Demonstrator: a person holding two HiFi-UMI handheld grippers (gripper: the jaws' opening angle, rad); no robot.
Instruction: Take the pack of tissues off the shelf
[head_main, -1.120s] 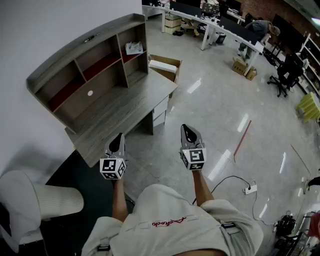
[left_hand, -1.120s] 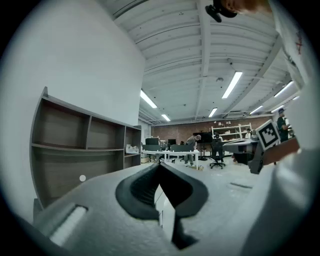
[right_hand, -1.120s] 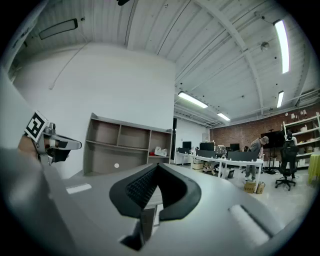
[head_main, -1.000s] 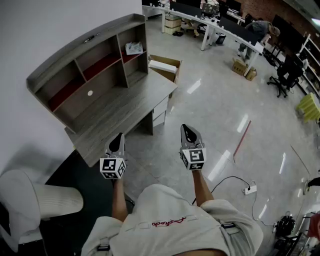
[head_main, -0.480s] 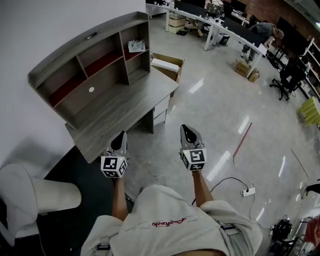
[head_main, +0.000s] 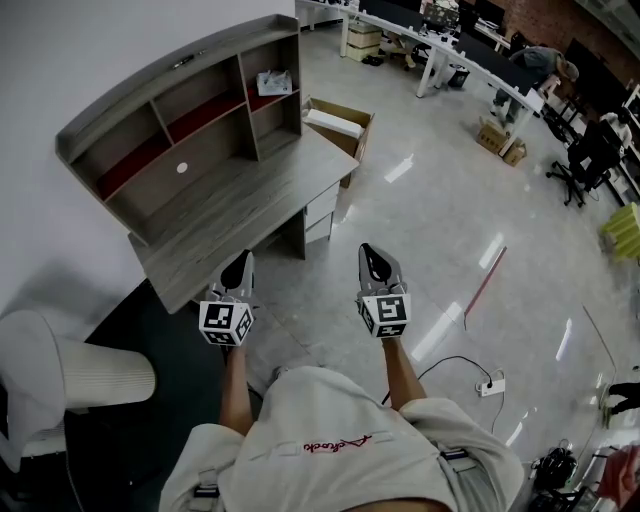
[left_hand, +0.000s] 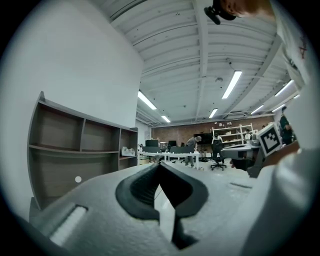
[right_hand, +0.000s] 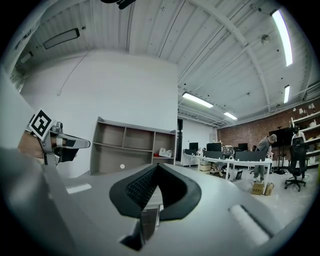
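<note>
The pack of tissues (head_main: 272, 82) is a small white packet in the upper right compartment of the grey shelf unit (head_main: 165, 80) that stands on the wooden desk (head_main: 240, 205). It also shows far off in the left gripper view as the tissues (left_hand: 128, 150), and in the right gripper view as the tissues (right_hand: 165, 153). My left gripper (head_main: 239, 264) hangs shut and empty near the desk's front corner. My right gripper (head_main: 373, 257) is shut and empty over the floor, to the right of the desk. Both are well short of the shelf.
An open cardboard box (head_main: 338, 122) sits on the floor by the desk's right end. A white chair (head_main: 70, 375) stands at lower left on a dark mat (head_main: 150, 330). A power strip (head_main: 490, 385) with cable lies on the glossy floor. Office desks (head_main: 450, 60) and people are far behind.
The desk and shelf have drifted up and right in the head view, and the left gripper now reaches the desk's front corner. Both grippers stay shut.
</note>
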